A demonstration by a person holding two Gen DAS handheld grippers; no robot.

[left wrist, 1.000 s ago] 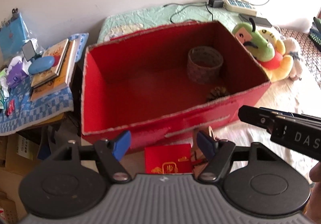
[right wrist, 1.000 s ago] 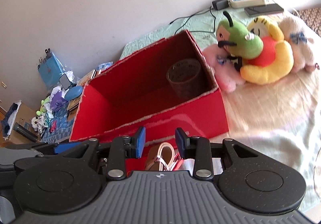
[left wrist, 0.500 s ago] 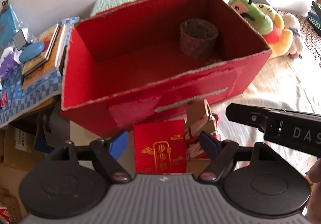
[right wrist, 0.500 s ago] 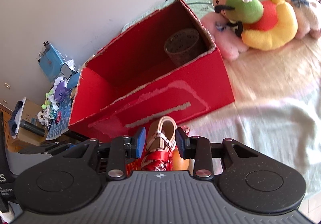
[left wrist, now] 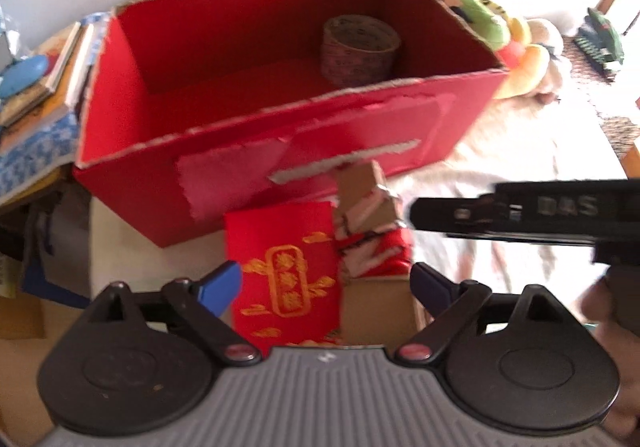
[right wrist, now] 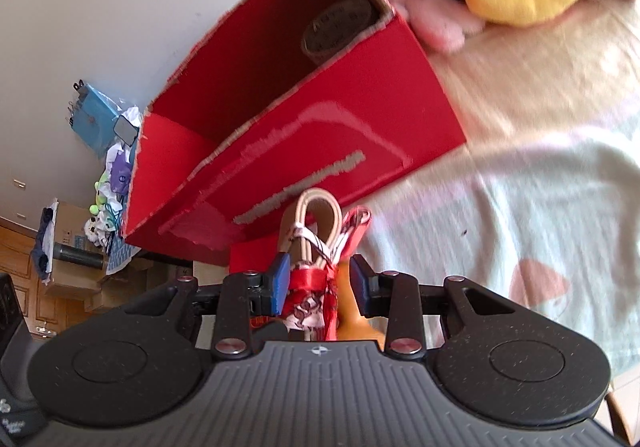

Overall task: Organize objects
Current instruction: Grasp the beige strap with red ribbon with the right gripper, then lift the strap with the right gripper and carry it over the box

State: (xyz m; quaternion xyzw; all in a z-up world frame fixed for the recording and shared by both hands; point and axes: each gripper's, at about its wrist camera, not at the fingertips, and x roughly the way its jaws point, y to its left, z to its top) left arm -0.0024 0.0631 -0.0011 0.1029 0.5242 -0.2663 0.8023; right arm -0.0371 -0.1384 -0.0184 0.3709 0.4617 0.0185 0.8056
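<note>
Lying between the spread left tongs (left wrist: 326,281): red envelope (left wrist: 284,271), flat.

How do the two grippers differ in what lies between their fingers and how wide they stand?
The left gripper stands wide open, with a red envelope below it, ungripped. The right gripper stands narrower, its fingers flanking a ribbon-tied bundle. Both point toward the red box.
</note>
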